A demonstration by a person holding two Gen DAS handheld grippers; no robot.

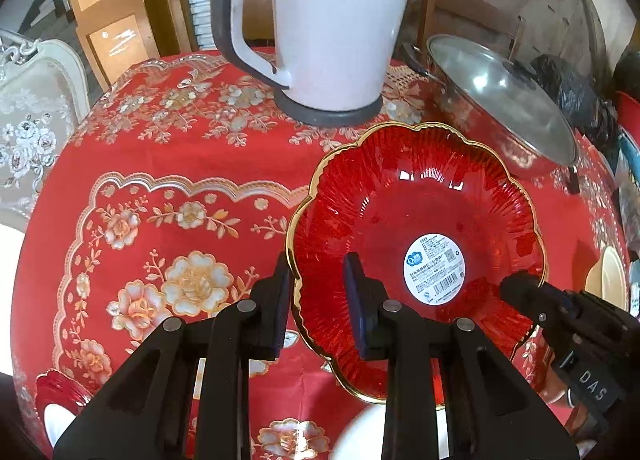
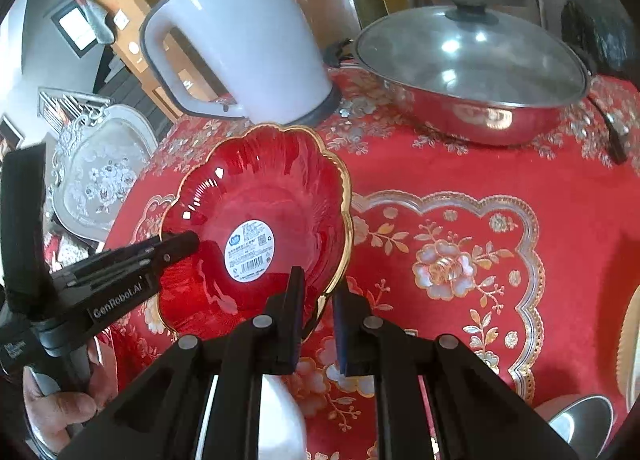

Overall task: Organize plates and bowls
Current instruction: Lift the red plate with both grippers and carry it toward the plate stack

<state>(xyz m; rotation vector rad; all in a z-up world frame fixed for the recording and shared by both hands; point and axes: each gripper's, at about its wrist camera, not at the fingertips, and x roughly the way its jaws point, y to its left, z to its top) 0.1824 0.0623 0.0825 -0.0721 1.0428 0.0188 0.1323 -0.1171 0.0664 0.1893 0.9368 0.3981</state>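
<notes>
Gripping opposite rims, the left gripper [image 1: 318, 300] and right gripper [image 2: 318, 310] clamped a red bowl [image 1: 416, 227] between them above the tablecloth [image 1: 180, 163].

I read both views as bright and daylit, colours saturated. Specular highlights sit on the white kettle [image 1: 336, 19], the pan lid [image 2: 472, 51] and the red bowl [image 2: 256, 219]. Fisheye distortion bends the frame edges, and the corners are vignetted black. Slight softness appears toward the periphery; the centre is sharp.
</notes>
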